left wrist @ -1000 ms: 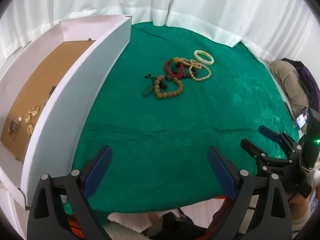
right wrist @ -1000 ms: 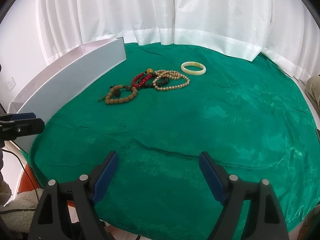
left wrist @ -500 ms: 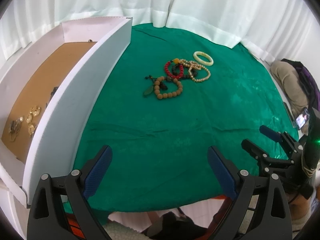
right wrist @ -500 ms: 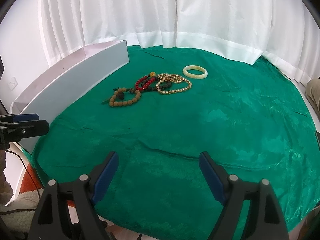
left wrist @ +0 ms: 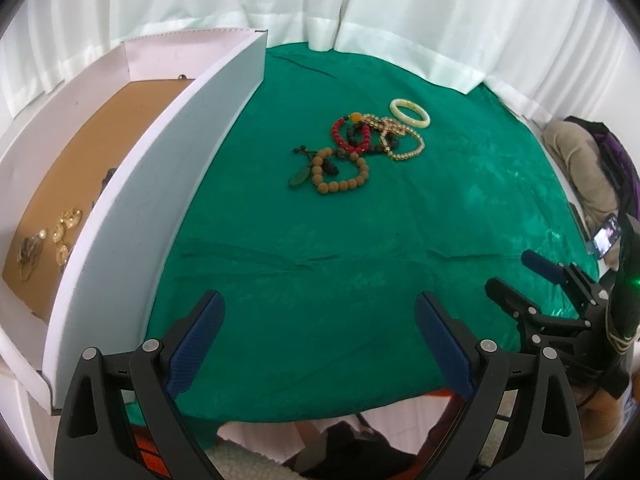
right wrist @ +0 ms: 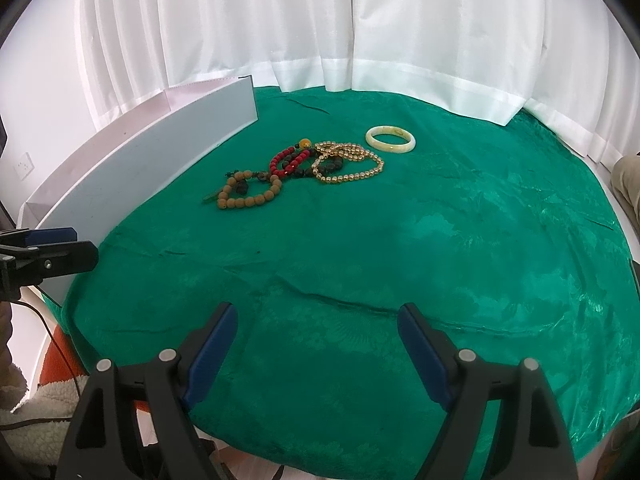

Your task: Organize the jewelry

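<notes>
A pile of jewelry lies on the green cloth: a brown bead bracelet (left wrist: 342,174) (right wrist: 250,192), a red bead bracelet (left wrist: 348,136) (right wrist: 286,158), a gold bead necklace (left wrist: 402,140) (right wrist: 348,162) and a pale bangle (left wrist: 409,112) (right wrist: 391,140). A white box (left wrist: 160,168) (right wrist: 132,172) with a brown floor stands at the left and holds gold pieces (left wrist: 64,228). My left gripper (left wrist: 318,340) is open and empty at the near edge. My right gripper (right wrist: 318,344) is open and empty, also far short of the pile.
The round table's green cloth (left wrist: 320,248) (right wrist: 440,240) ends at the near edge. White curtains (right wrist: 320,20) hang behind. The right gripper shows in the left wrist view (left wrist: 540,280); the left gripper's fingers (right wrist: 52,248) show in the right wrist view. A phone (left wrist: 606,234) lies at the right.
Both grippers have drawn back and risen a little, so the table sits slightly farther off. The jewelry has not moved. Both jaws stay open.
</notes>
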